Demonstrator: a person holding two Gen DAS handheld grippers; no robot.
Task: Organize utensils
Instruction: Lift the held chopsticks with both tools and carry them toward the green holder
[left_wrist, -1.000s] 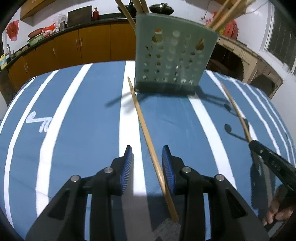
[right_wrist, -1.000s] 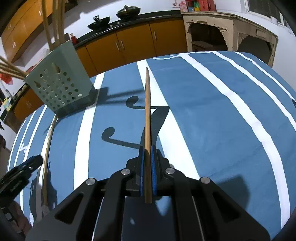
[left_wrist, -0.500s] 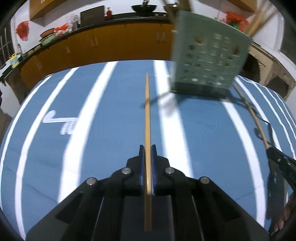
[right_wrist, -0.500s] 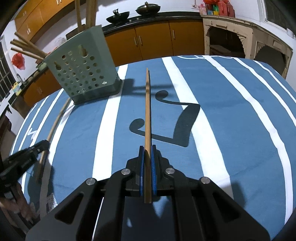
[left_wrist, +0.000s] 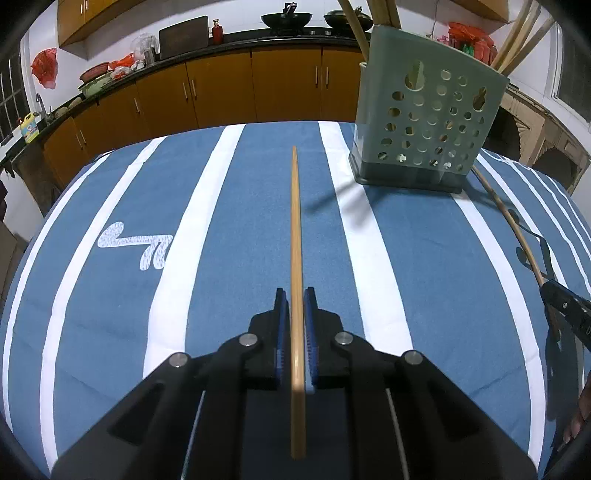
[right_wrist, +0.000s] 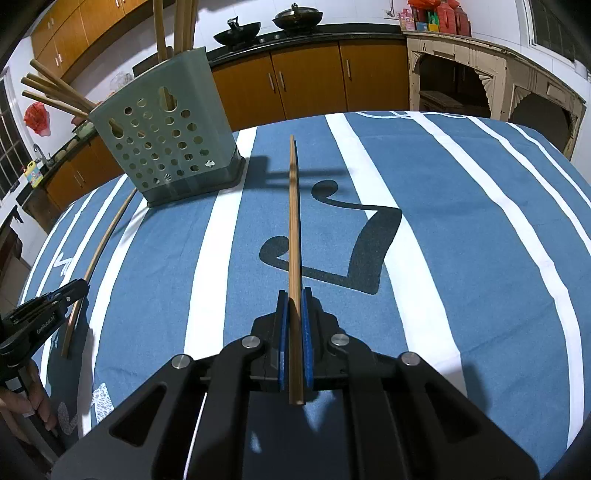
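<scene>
holding one chopstick apiece, both grippers are in the carry step, with the drop into the holder not yet done. the left gripper (left_wrist: 294, 295) has its blue pads pressed onto a chopstick (left_wrist: 294, 229) that points forward over the striped blue cloth (left_wrist: 110, 295), clear of it as far as i can judge. the right gripper (right_wrist: 291, 295) pinches a second chopstick (right_wrist: 293, 221) the same way, tip aimed past the green perforated holder (right_wrist: 166, 140), which stands ahead and to its left. in the left view the holder (left_wrist: 424, 122) sits ahead to the right, several sticks already leaning out of its top. the next move calls for lifting each stick, tipping it upright and lowering it through the open top without nudging the holder, one hand at a time. against the frame a second ago, the left jaws stood spread around a stick lying on the cloth; now they are closed on it and it is raised, and the holder has shifted from centre to the right.
</scene>
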